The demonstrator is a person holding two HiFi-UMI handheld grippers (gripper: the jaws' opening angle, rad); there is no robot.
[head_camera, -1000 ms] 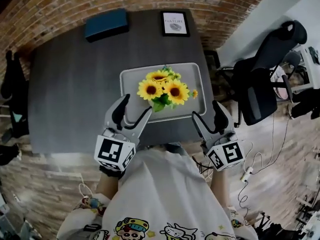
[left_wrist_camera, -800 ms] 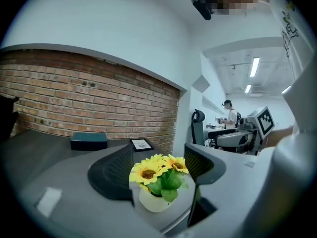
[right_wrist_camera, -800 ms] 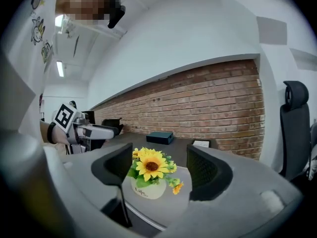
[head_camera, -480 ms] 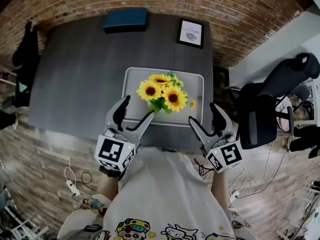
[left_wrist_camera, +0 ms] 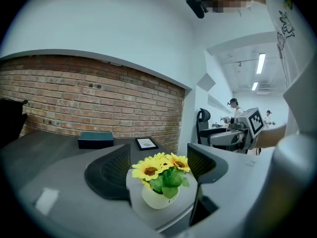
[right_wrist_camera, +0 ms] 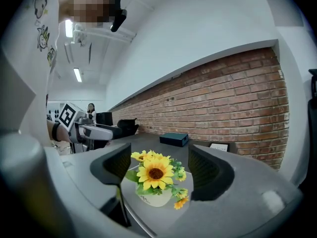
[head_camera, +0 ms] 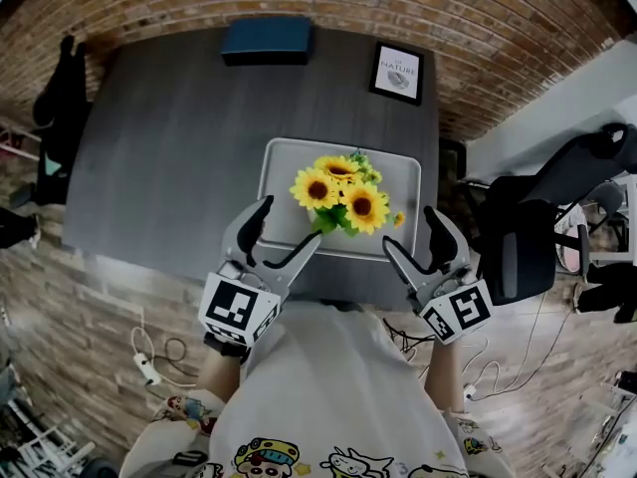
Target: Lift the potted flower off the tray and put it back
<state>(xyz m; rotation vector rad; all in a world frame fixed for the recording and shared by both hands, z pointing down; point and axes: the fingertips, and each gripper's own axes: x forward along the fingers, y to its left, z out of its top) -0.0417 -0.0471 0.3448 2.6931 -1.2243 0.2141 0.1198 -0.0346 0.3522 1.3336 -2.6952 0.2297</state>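
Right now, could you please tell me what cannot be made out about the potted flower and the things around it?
- Head view: the pot is hidden under the sunflowers.
- Both gripper views: the print on the pot is too small and blurred to read.
- Head view: the framed picture's fine print is too small.

Pot (left_wrist_camera: 154,199) hidden beneath blooms (head_camera: 317,189) in head view, its print illegible, office chair (head_camera: 523,237) cropped

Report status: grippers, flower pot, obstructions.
Left gripper and right gripper open, jaws just opening, nothing between them. Potted flower upright on tray. Nothing in the way.
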